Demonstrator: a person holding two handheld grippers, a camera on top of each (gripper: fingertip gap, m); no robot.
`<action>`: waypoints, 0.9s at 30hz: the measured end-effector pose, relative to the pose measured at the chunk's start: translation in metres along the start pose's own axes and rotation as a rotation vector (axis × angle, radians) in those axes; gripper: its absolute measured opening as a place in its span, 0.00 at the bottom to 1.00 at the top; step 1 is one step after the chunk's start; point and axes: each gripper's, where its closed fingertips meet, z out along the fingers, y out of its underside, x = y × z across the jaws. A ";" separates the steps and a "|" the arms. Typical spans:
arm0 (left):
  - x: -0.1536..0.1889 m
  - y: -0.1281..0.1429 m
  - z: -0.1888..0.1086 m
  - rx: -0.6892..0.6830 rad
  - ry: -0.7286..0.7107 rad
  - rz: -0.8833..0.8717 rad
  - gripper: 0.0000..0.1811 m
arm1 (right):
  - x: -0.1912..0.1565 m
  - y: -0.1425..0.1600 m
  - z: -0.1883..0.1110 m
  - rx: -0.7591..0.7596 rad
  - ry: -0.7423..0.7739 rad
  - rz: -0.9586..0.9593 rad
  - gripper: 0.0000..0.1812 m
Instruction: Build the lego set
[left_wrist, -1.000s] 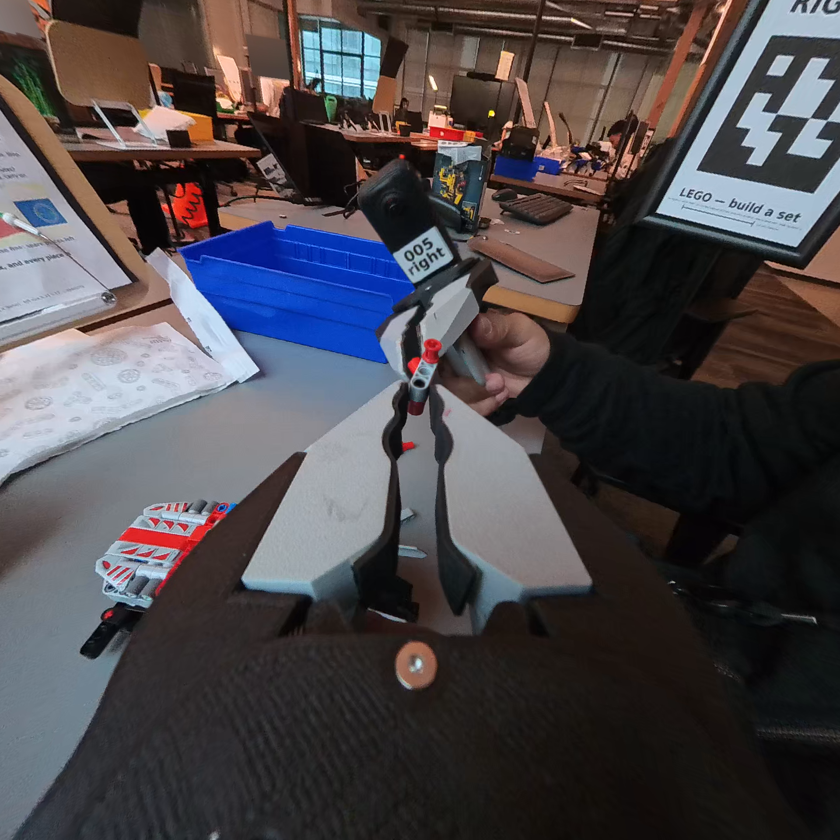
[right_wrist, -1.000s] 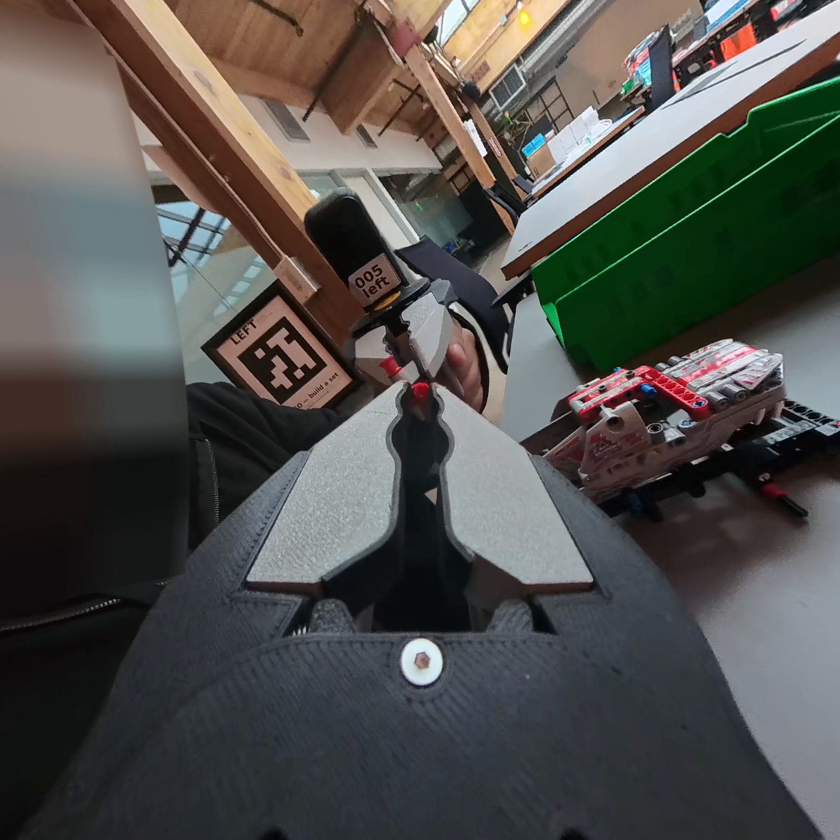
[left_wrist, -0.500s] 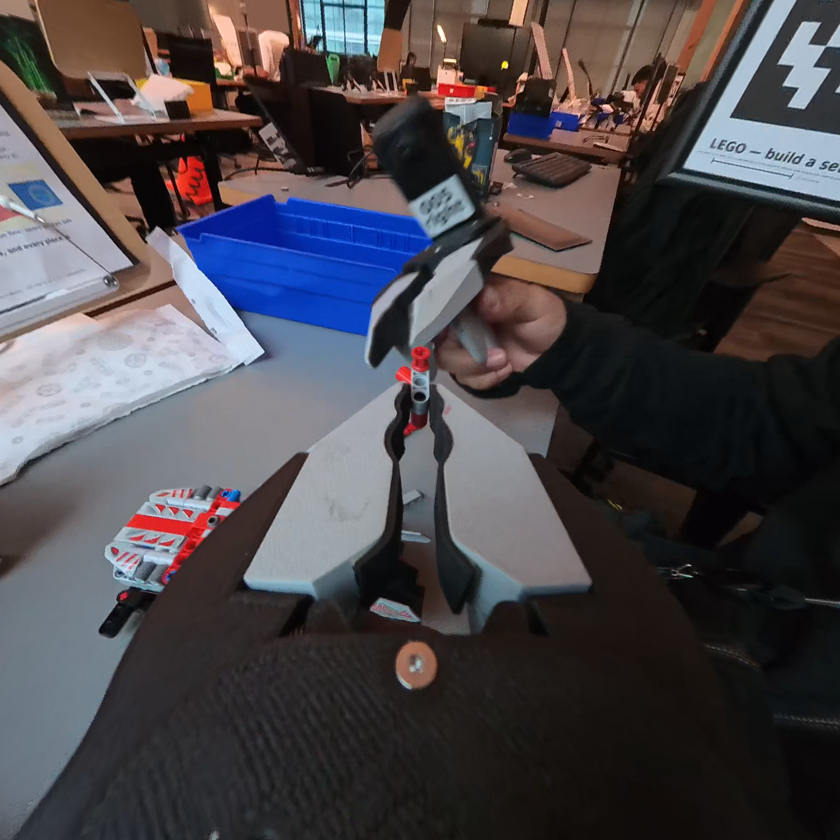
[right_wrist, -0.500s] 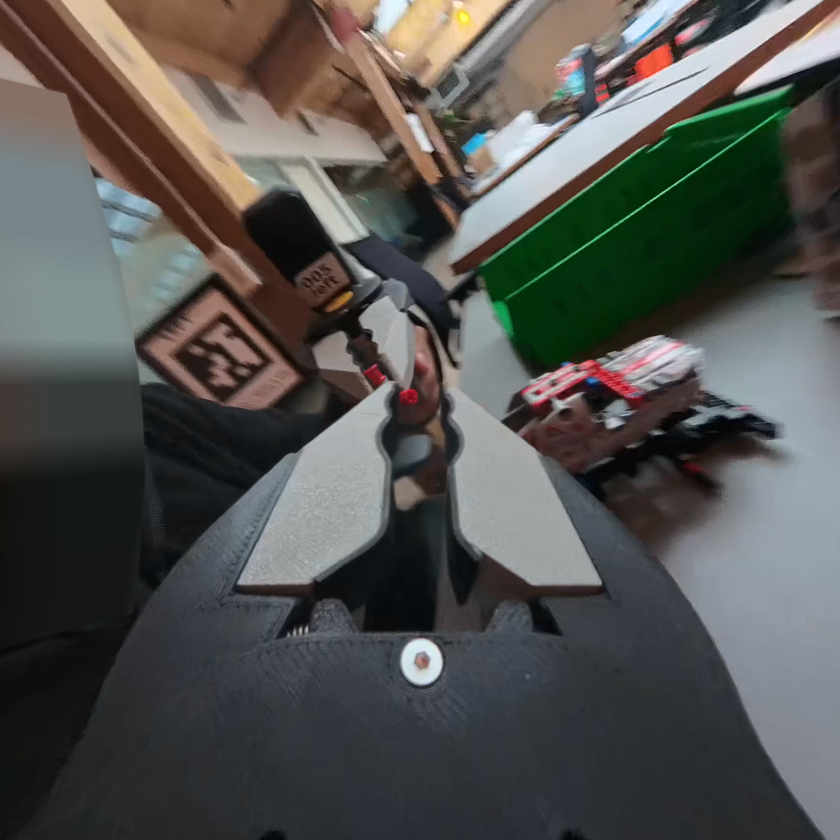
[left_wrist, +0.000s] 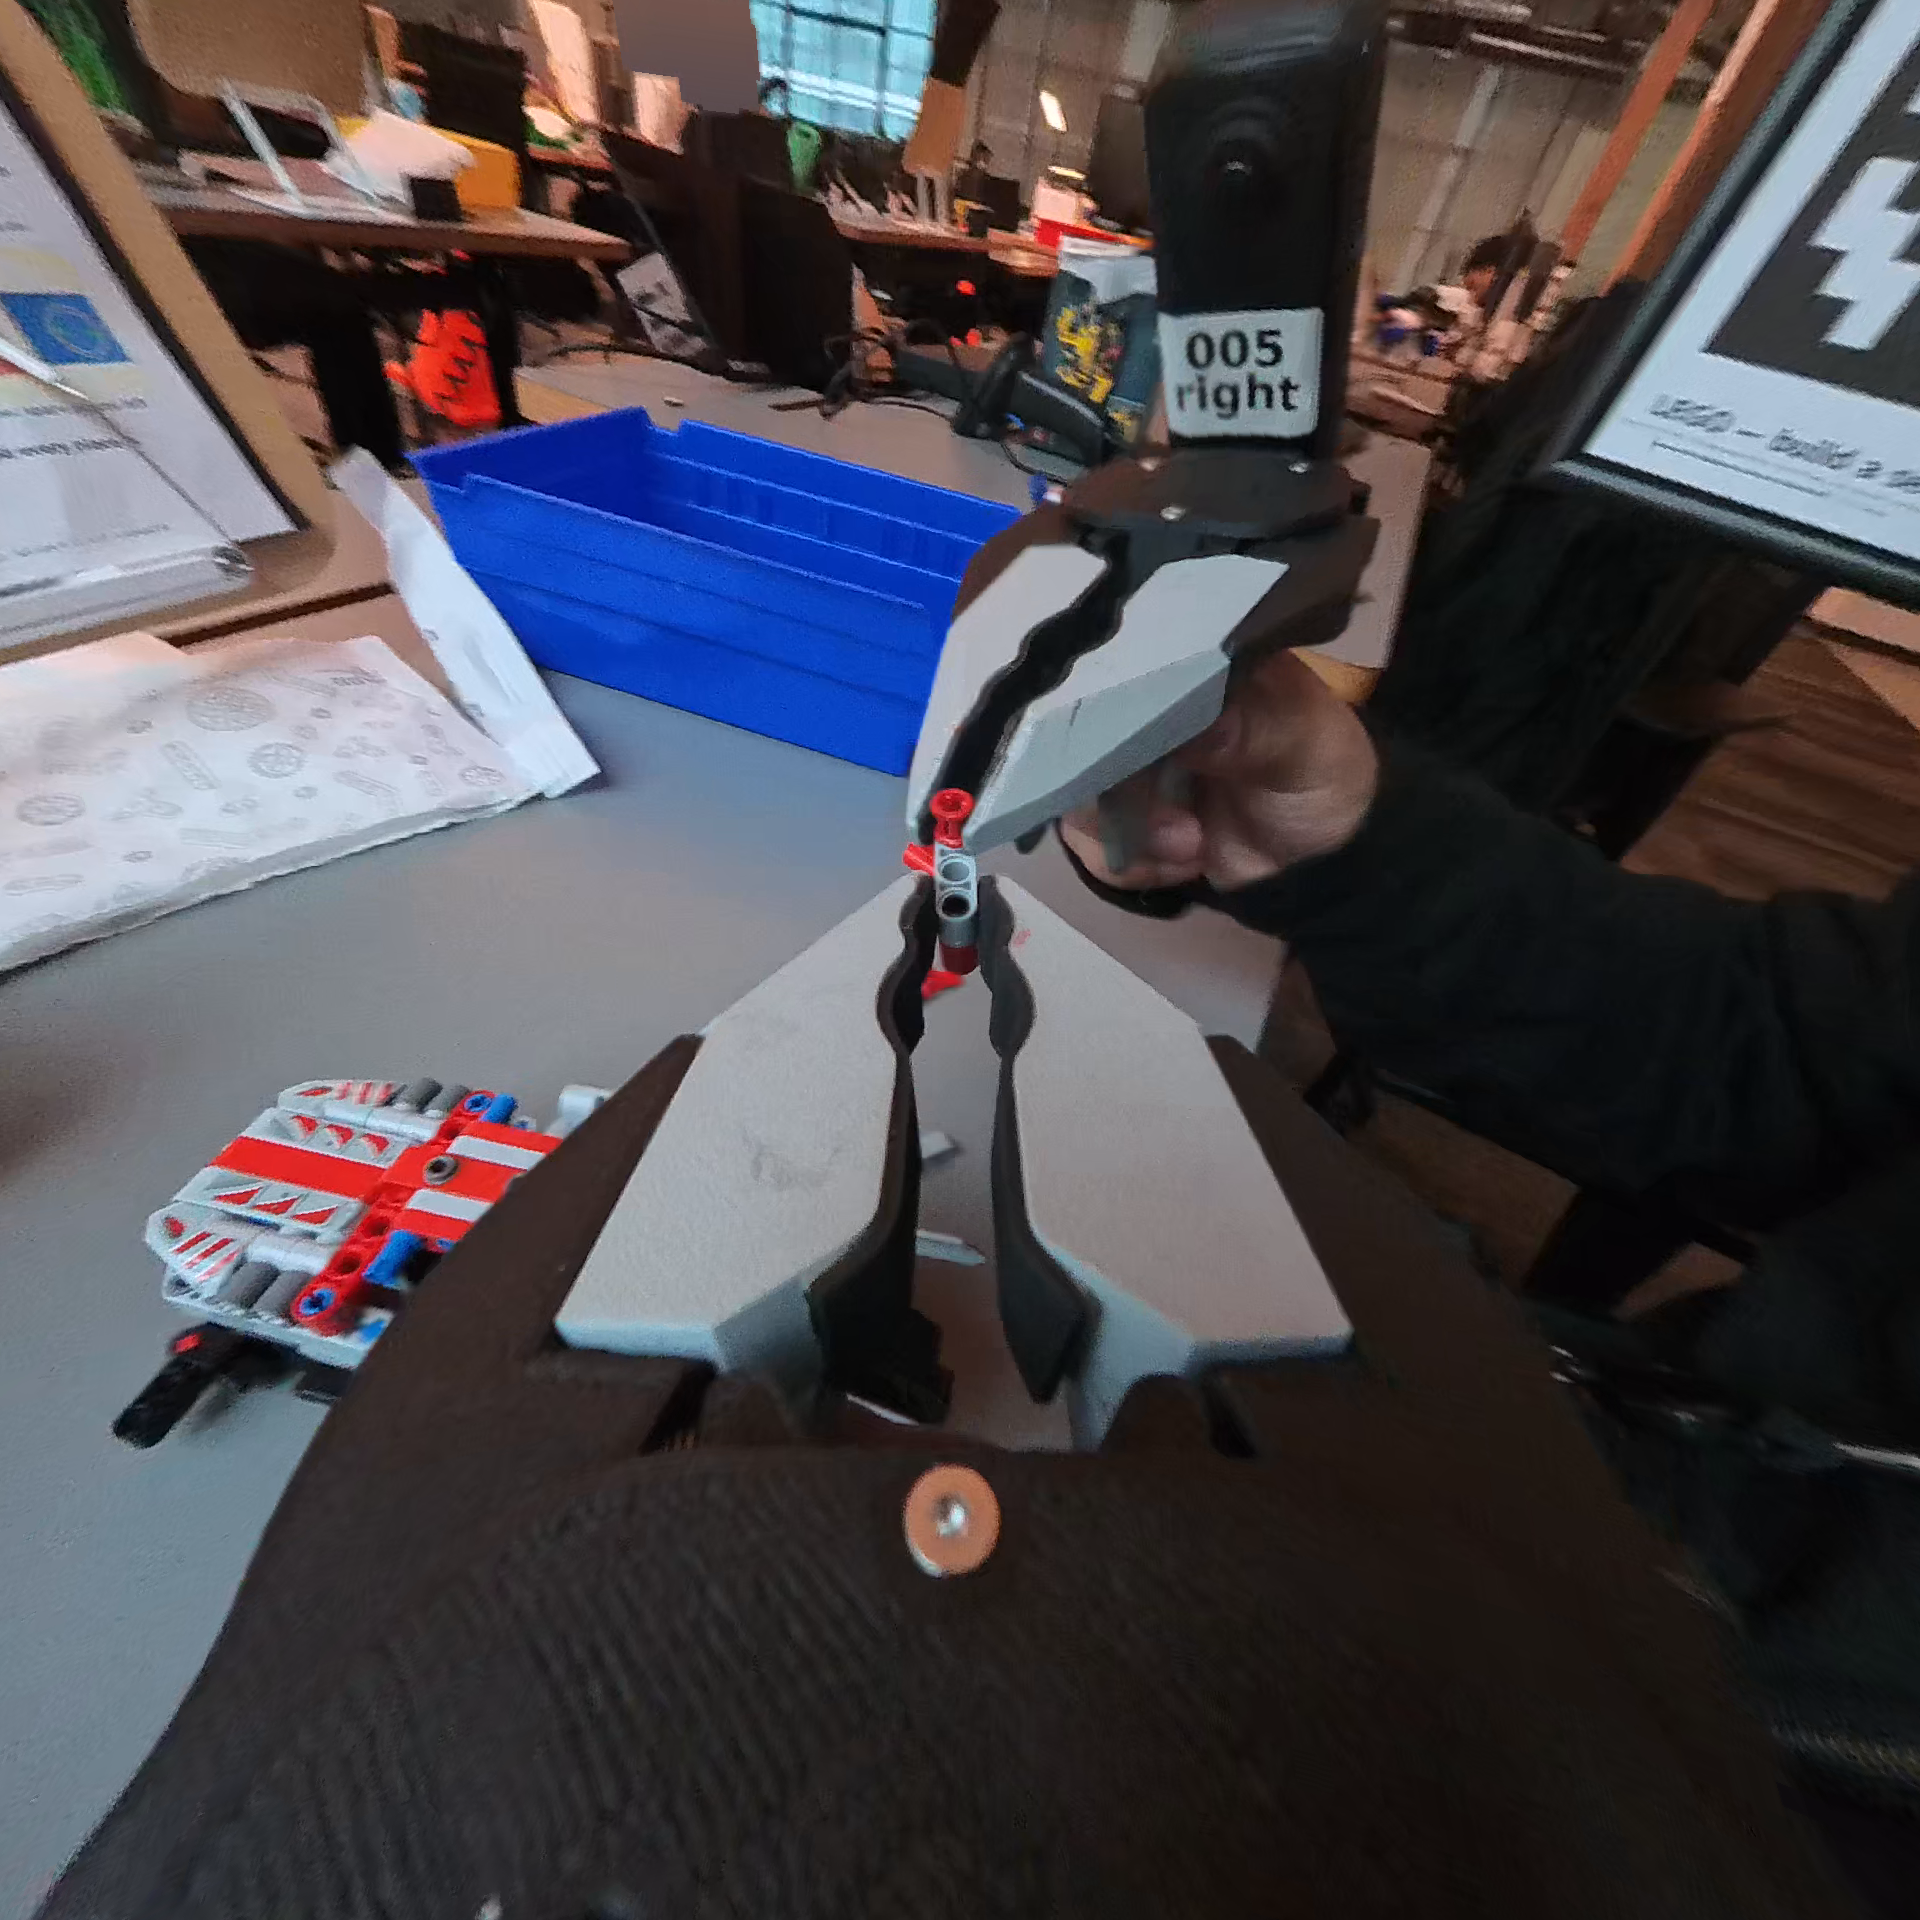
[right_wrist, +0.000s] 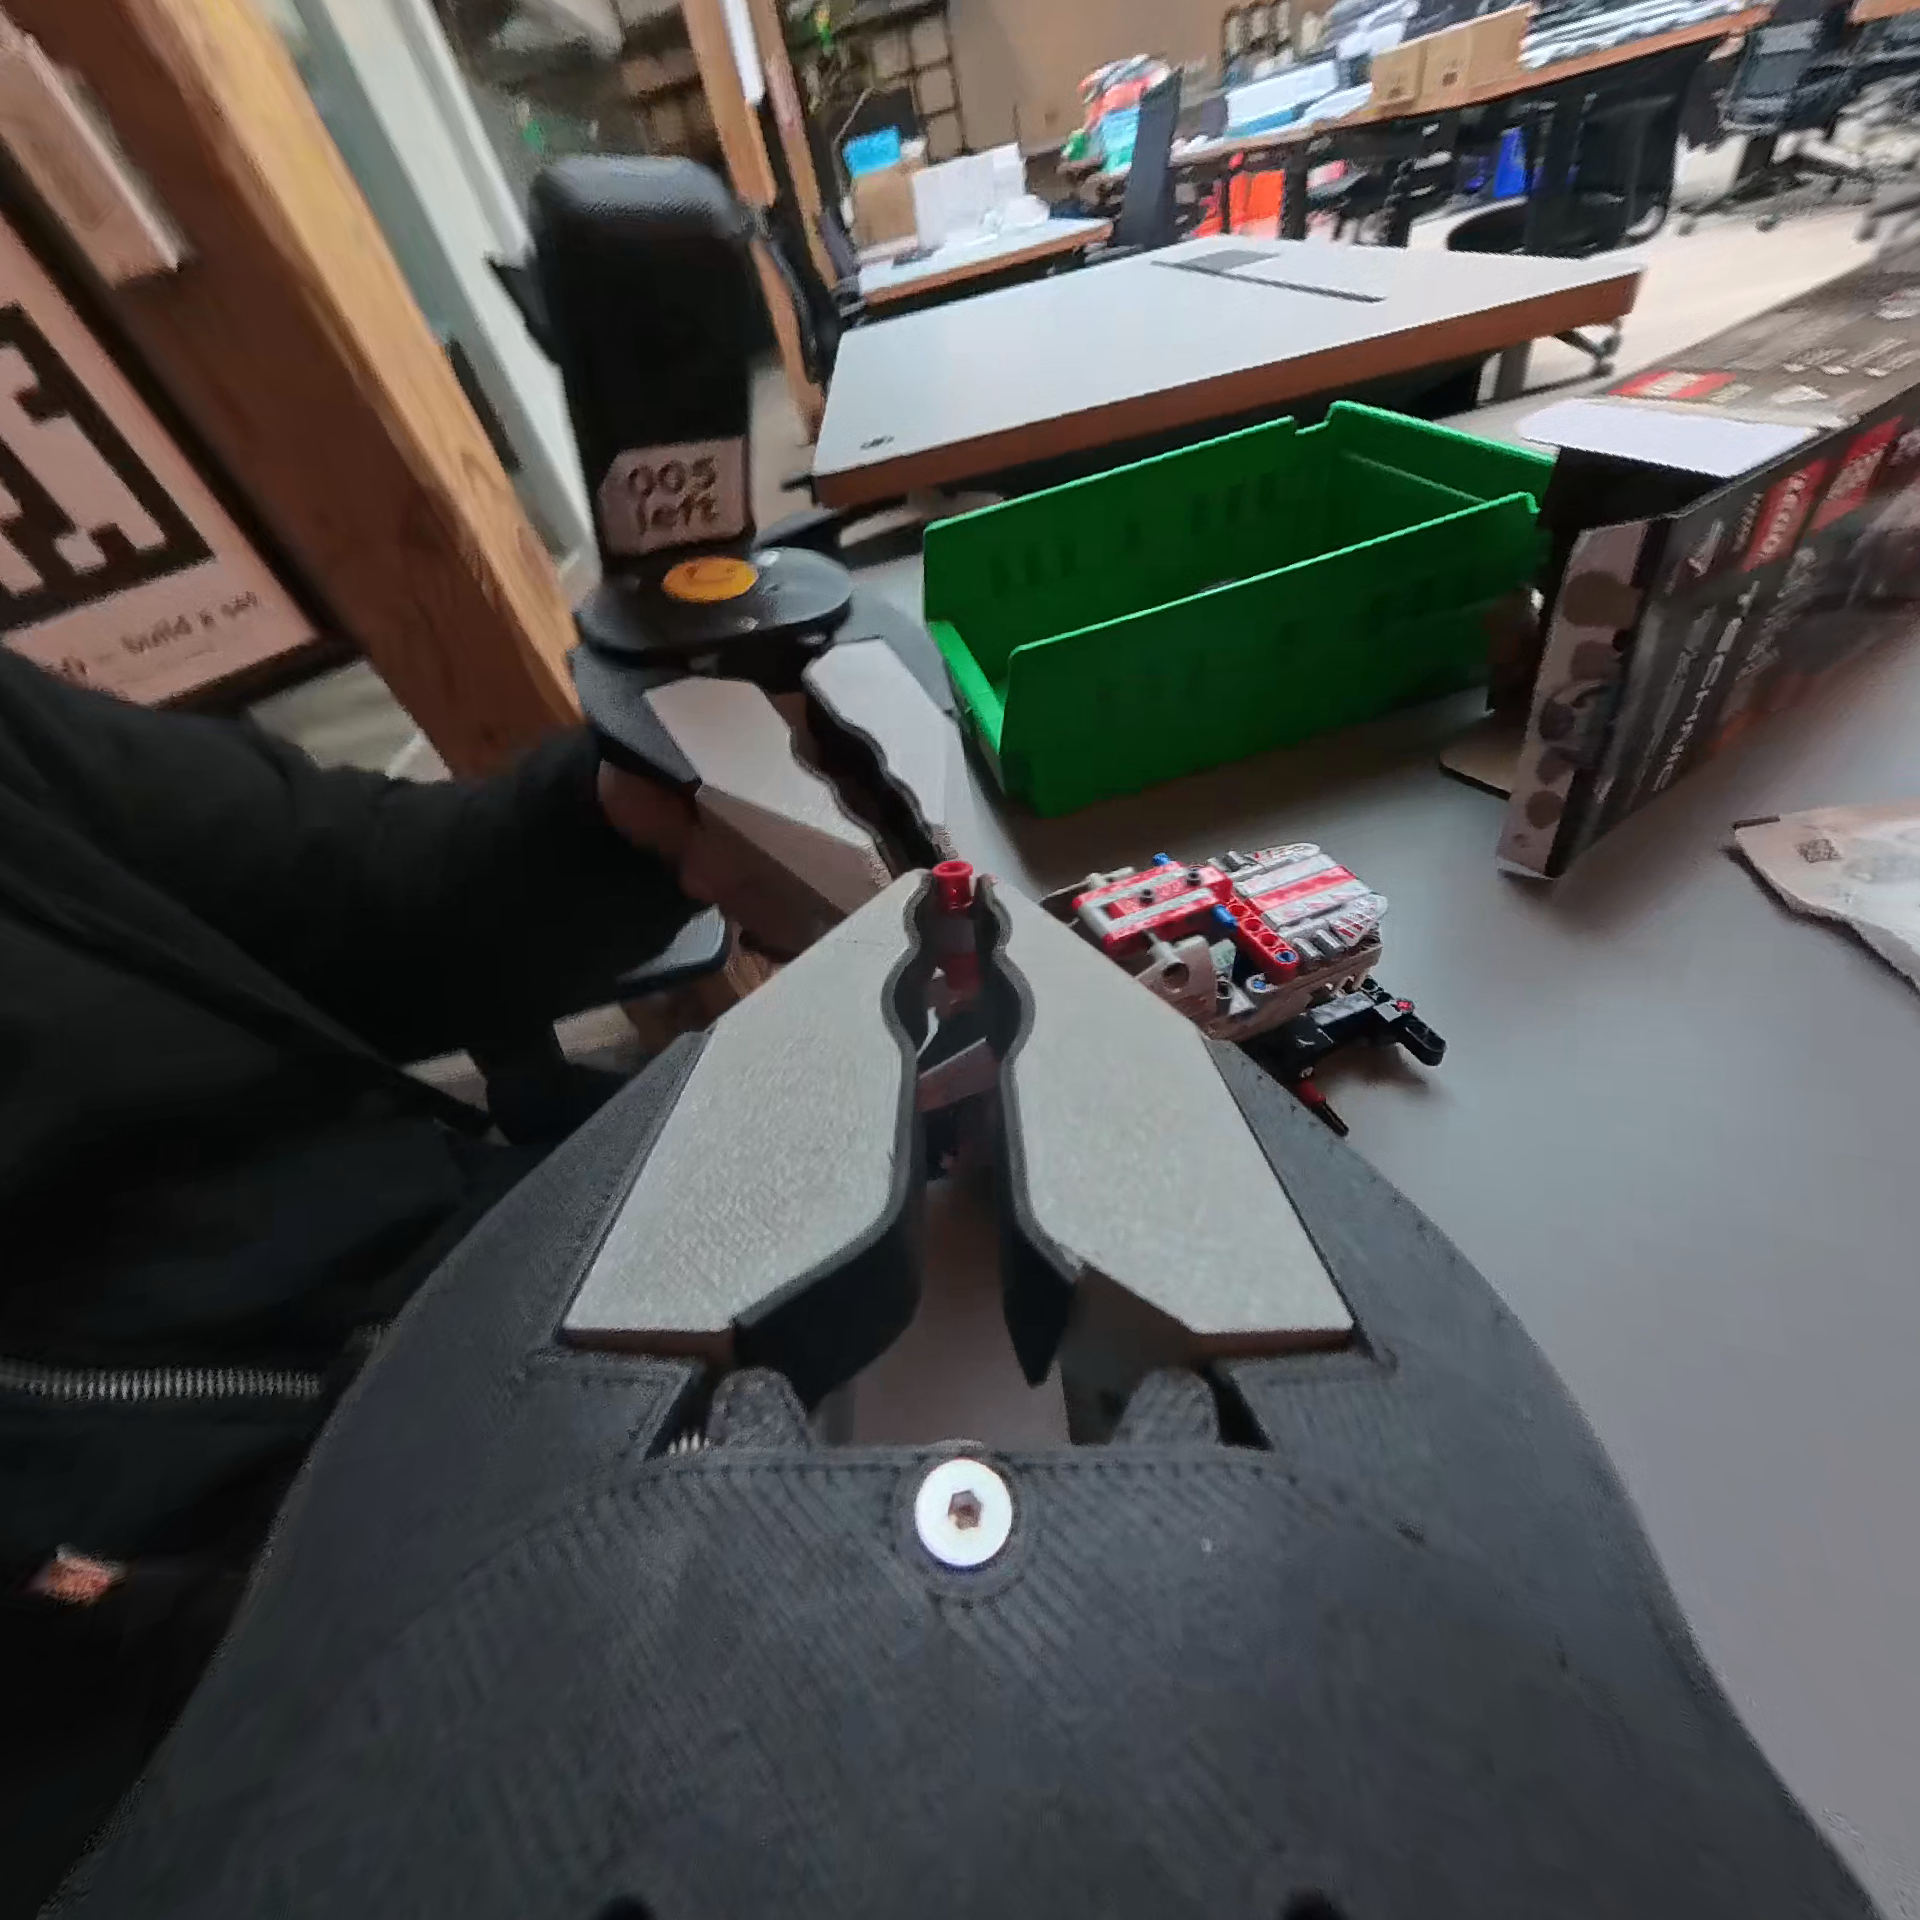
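The left gripper (left_wrist: 951, 914), grey-faced with black toothed inner edges, is clamped on a small grey lego connector with red pins through it (left_wrist: 954, 883), held in the air above the grey table (left_wrist: 468, 935). The right gripper (left_wrist: 961, 821), of the same make, meets it tip to tip and appears to pinch the red pin end (left_wrist: 950, 805) that sticks out of the connector's top; in the right wrist view its own tips close around that red pin (right_wrist: 952, 883), though how firm the hold is I cannot tell.

The part-built red, grey and white lego model with black beams (right_wrist: 1236, 935) lies on the table, well apart from both grippers, near a green plastic bin (right_wrist: 1226, 623).

The main risk is misalignment: both tools grip one tiny piece by short lengths, so any twist or sideways pull between the hands could lever the pin askew or pop the connector free. Dropped from here, it could bounce off the table edge near the person's dark sleeve (left_wrist: 1558, 987). Squeezing harder may also shoot the rounded pin out.
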 end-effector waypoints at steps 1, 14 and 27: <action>-0.005 0.001 0.001 0.010 -0.045 0.022 0.03 | 0.005 0.000 0.001 0.029 0.007 0.048 0.02; -0.005 0.000 -0.004 0.064 0.147 -0.305 0.04 | 0.005 -0.007 0.009 -0.026 0.376 -0.435 0.00; -0.010 0.007 0.000 -0.003 0.010 -0.139 0.04 | 0.008 -0.002 0.013 0.053 0.268 -0.268 0.01</action>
